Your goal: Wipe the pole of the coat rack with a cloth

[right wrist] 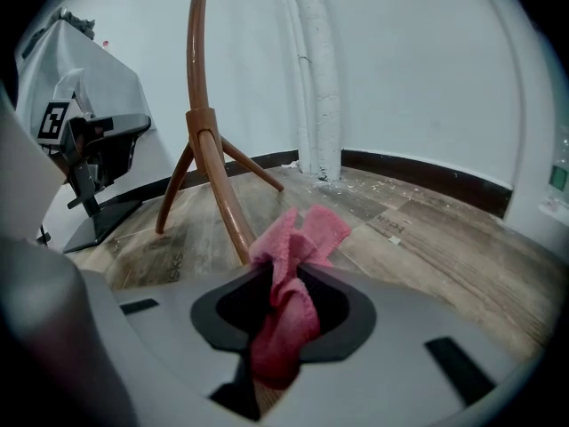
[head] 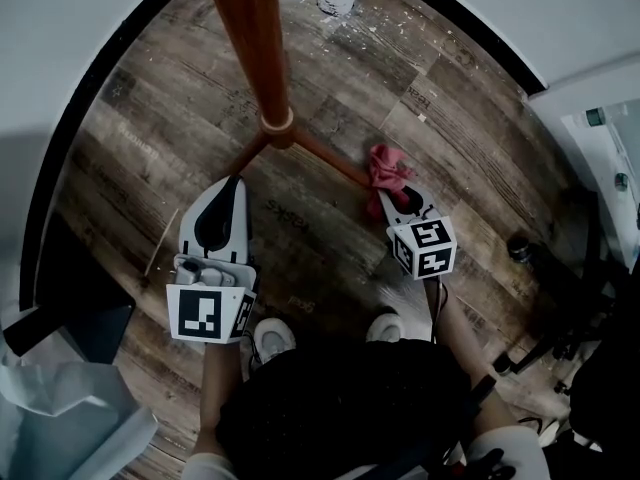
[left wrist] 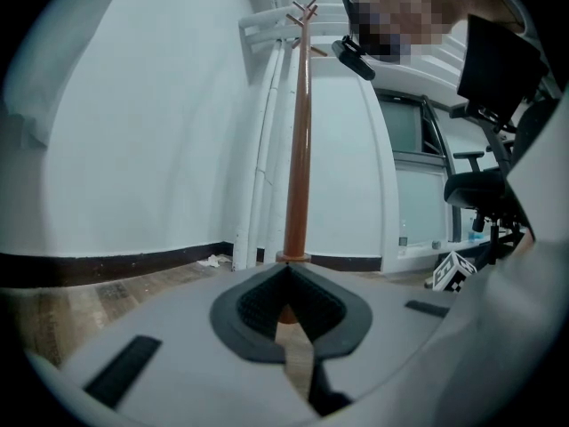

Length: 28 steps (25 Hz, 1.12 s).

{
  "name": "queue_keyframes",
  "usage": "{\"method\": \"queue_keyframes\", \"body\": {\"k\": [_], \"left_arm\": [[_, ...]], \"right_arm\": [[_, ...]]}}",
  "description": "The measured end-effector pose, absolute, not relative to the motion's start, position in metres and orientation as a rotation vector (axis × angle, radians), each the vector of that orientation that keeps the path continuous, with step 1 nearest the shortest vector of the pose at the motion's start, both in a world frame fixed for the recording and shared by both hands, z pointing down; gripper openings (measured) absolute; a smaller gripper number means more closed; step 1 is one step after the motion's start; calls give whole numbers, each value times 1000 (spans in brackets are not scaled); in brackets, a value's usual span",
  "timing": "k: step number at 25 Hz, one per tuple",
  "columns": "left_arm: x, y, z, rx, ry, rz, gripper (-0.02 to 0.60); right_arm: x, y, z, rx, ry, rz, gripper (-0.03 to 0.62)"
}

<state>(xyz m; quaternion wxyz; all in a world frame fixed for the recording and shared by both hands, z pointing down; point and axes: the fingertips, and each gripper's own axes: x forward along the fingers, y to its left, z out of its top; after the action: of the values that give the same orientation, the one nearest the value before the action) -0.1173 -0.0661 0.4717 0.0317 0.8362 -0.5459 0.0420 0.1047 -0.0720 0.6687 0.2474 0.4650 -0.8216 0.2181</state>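
Observation:
The brown wooden pole (head: 256, 38) of the coat rack rises from a collar with splayed legs (head: 330, 160) on the wood floor. In the left gripper view the pole (left wrist: 300, 140) stands straight ahead of my left gripper (left wrist: 286, 305), which is shut and empty; in the head view this gripper (head: 232, 183) sits just below-left of the collar. My right gripper (head: 392, 196) is shut on a pink cloth (head: 386, 166) beside one leg. In the right gripper view the cloth (right wrist: 292, 283) bunches out of the jaws, with the leg (right wrist: 224, 194) just beyond.
White pipes (right wrist: 318, 69) run up the wall behind the rack. Debris specks lie on the floor near the black baseboard (right wrist: 427, 174). Black chair and stand parts (head: 560, 298) crowd the right side. My shoes (head: 272, 336) stand close behind the grippers.

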Motion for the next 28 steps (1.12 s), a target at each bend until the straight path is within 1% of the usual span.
{"method": "queue_keyframes", "body": {"k": [8, 13, 20, 28], "left_arm": [[-121, -65, 471, 2549, -1715, 129, 9], [-126, -63, 473, 2529, -1729, 136, 9], [-127, -58, 478, 2511, -1739, 145, 9], [-143, -52, 472, 2484, -1799, 148, 9]], "right_arm": [[113, -73, 672, 1313, -2187, 587, 94], [106, -79, 642, 1365, -2248, 525, 94], [71, -87, 573, 1323, -2455, 394, 94], [4, -69, 519, 1097, -2714, 322, 94]]}}
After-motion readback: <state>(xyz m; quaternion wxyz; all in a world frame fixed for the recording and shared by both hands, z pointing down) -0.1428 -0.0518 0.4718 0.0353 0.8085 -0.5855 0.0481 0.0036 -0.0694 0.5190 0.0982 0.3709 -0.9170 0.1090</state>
